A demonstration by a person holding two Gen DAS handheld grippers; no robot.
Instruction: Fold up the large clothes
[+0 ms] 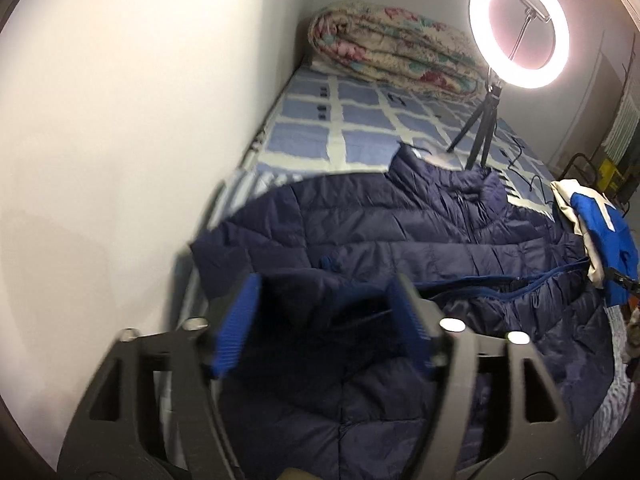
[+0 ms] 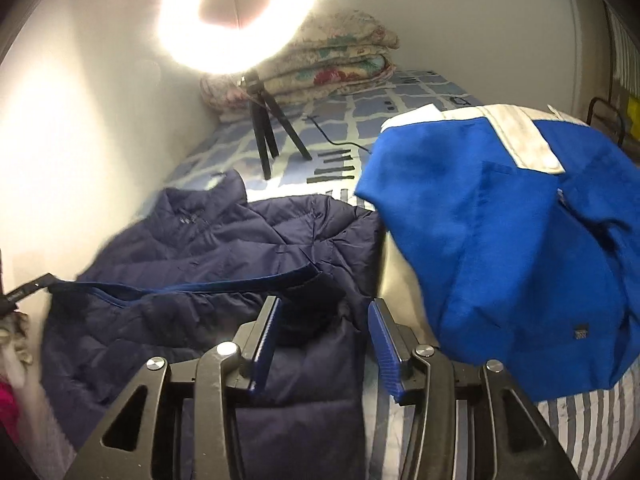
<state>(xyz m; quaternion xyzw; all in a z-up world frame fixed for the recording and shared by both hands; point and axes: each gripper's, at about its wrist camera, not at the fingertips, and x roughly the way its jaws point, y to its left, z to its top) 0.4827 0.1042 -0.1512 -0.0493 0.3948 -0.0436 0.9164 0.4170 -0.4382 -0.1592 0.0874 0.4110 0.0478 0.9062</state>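
A navy quilted puffer jacket [image 1: 420, 232] lies spread on the bed, collar toward the far end, its zip edge running across the front. It also shows in the right wrist view [image 2: 208, 256]. My left gripper [image 1: 326, 312] is open just above the jacket's near part, with nothing between its blue pads. My right gripper [image 2: 326, 336] is open over the jacket's right edge, empty. A blue and white garment [image 2: 500, 248] lies heaped to the right of the jacket; it also shows in the left wrist view [image 1: 604, 240].
A lit ring light on a small black tripod [image 1: 480, 136] stands on the bed beyond the jacket, its cable trailing right. A folded floral blanket [image 1: 392, 56] lies at the far end. A white wall [image 1: 120, 140] runs along the bed's left side.
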